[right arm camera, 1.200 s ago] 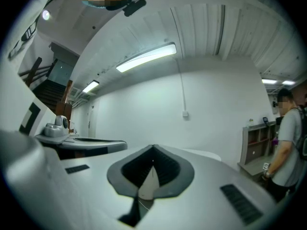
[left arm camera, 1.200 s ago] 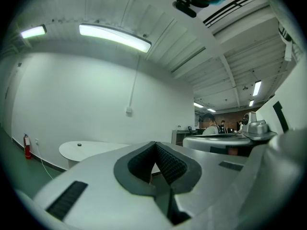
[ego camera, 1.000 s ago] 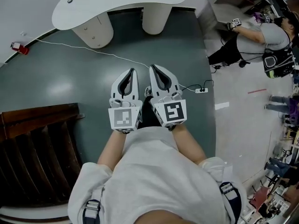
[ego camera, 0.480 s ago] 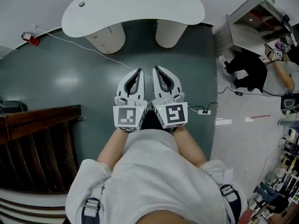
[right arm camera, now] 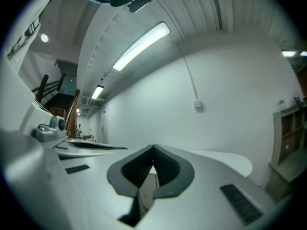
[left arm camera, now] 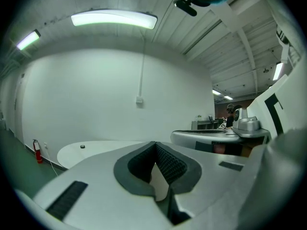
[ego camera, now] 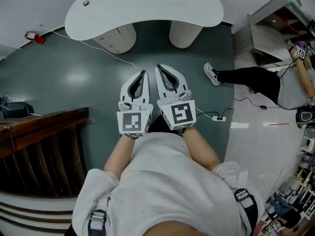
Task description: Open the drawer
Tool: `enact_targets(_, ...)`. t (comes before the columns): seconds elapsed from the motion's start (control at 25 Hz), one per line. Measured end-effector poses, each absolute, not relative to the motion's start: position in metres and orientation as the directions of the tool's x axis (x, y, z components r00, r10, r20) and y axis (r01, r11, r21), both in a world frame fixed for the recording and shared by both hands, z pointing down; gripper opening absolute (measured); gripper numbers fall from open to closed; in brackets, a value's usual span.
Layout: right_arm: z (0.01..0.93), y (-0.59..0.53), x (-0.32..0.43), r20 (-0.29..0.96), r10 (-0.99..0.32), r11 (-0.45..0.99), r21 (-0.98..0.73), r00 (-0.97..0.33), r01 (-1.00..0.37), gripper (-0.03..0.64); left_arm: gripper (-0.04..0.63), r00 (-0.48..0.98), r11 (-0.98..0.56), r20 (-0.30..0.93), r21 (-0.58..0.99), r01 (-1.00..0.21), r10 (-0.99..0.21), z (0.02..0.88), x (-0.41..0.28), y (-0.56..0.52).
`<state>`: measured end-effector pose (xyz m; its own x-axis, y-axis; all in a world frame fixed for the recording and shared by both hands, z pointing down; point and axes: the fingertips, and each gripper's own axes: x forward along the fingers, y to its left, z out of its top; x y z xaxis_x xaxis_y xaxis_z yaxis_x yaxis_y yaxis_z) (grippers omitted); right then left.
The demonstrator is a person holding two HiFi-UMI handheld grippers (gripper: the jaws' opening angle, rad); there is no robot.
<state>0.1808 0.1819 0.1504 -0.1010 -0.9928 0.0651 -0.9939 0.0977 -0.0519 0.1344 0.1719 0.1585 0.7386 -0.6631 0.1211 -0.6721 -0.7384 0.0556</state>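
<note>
My left gripper [ego camera: 142,73] and right gripper [ego camera: 158,67] are held side by side at chest height, over the dark green floor [ego camera: 74,82]. Both point towards a white curved table [ego camera: 142,6]. Both are shut with nothing between the pads. In the left gripper view the left gripper [left arm camera: 155,144] has its jaws together, with the table [left arm camera: 91,150] low beyond it. The right gripper view shows the right gripper [right arm camera: 153,148] closed the same way, the table [right arm camera: 225,159] behind it. I cannot make out a drawer in any view.
A dark wooden stair railing [ego camera: 39,132] stands at the left. A white cable [ego camera: 113,55] runs across the floor from near a red fire extinguisher [ego camera: 35,36] to a power strip [ego camera: 220,117]. Another person [ego camera: 256,80] works at a grey cabinet [ego camera: 270,28] at the right.
Both grippers have travelled together towards the white table, still shut and side by side. The table now sits larger and more central; the other person's leg stretches onto the floor at right.
</note>
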Motion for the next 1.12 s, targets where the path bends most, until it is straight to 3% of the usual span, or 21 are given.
enact_targets(0.76,0.183,0.026,0.163,0.135,-0.989,0.059,-0.025,-0.062,-0.998,0.012,0.005,0.754,-0.744,0.129,0.126,-0.657,-0.644,0.19,0.111,0.006)
enact_targets(1.12,0.217,0.005,0.179,0.169,-0.973,0.151,-0.046,-0.157,-0.987,0.012,0.005,0.673,-0.661,0.164,0.126,-0.74,-0.722,0.225,0.107,-0.018)
